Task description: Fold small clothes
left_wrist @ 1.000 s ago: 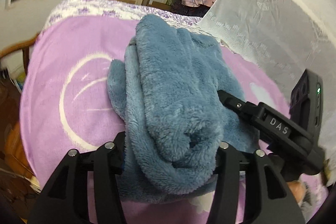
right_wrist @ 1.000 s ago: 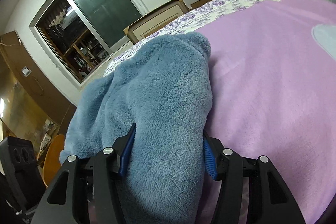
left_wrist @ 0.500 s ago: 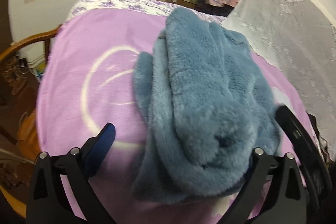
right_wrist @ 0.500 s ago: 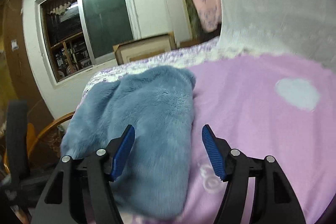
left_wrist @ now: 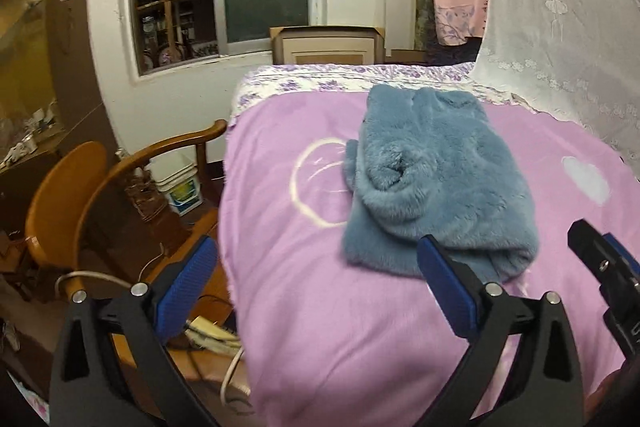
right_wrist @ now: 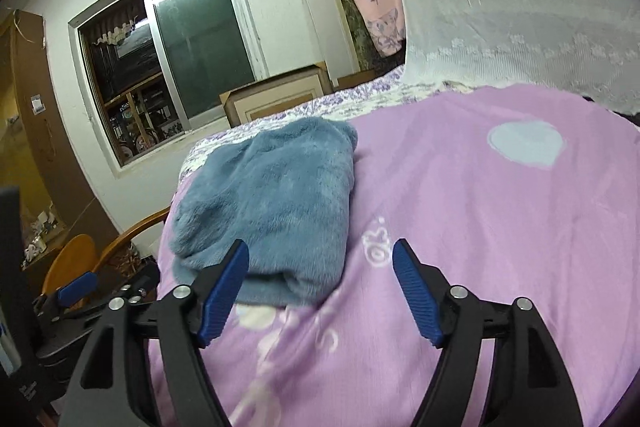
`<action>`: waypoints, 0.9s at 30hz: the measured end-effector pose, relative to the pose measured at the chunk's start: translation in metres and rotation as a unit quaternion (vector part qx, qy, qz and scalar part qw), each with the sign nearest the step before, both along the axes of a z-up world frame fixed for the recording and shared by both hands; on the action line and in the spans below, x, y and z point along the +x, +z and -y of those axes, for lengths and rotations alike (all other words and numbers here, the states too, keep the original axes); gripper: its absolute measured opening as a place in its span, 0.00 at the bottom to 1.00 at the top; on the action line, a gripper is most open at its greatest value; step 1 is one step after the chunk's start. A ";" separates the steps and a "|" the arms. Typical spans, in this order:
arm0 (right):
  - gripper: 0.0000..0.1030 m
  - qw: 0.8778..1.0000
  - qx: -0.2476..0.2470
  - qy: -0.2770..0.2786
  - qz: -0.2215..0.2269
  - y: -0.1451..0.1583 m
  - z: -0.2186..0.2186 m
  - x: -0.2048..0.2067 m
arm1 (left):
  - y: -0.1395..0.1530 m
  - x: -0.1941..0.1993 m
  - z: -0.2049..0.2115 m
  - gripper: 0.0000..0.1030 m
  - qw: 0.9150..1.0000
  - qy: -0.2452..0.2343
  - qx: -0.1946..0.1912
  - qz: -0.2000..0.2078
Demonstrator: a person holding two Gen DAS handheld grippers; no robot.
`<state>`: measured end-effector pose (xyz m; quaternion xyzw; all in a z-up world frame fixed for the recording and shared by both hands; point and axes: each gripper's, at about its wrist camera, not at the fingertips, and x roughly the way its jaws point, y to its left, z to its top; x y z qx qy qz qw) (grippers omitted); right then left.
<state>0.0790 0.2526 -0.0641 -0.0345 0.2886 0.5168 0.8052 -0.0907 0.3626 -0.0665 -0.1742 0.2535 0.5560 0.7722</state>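
Observation:
A fluffy blue garment (left_wrist: 436, 179) lies folded in a thick bundle on the purple blanket (left_wrist: 340, 327) of the bed; it also shows in the right wrist view (right_wrist: 276, 199). My left gripper (left_wrist: 316, 263) is open and empty, held back from the garment's near edge, over the bed's left side. My right gripper (right_wrist: 320, 263) is open and empty, just short of the garment's near right corner. The right gripper's tip (left_wrist: 600, 263) shows at the right edge of the left wrist view.
A wooden chair (left_wrist: 120, 195) and white buckets (left_wrist: 180, 183) stand left of the bed. A white lace net (right_wrist: 520, 7) hangs on the right. A framed panel (left_wrist: 328, 47) leans beyond the bed under the window. Cables (left_wrist: 216, 339) lie on the floor.
Both grippers let go of the blue garment, opened wide and pulled back toward me. The garment now lies free on the blanket.

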 end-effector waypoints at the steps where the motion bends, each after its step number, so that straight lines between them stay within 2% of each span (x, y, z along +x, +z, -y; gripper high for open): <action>1: 0.75 1.000 -0.002 0.001 0.000 0.002 0.004 -0.002 | 0.004 -0.005 0.005 0.95 1.000 0.003 0.002 0.002; 7: 0.82 1.000 0.005 0.011 0.015 0.022 0.038 -0.023 | 0.033 -0.030 0.049 0.95 0.999 0.022 0.044 0.001; 14: 0.87 0.999 0.006 0.016 0.051 0.044 0.066 -0.048 | 0.064 -0.042 0.077 0.95 0.998 0.026 0.055 0.036; 19: 0.89 0.997 0.004 0.010 0.075 0.052 0.084 -0.059 | 0.072 -0.037 0.090 0.95 0.997 0.010 0.065 0.032; 27: 0.90 0.996 0.006 0.013 0.083 0.060 0.098 -0.067 | 0.081 -0.036 0.100 0.96 0.997 0.004 0.072 0.032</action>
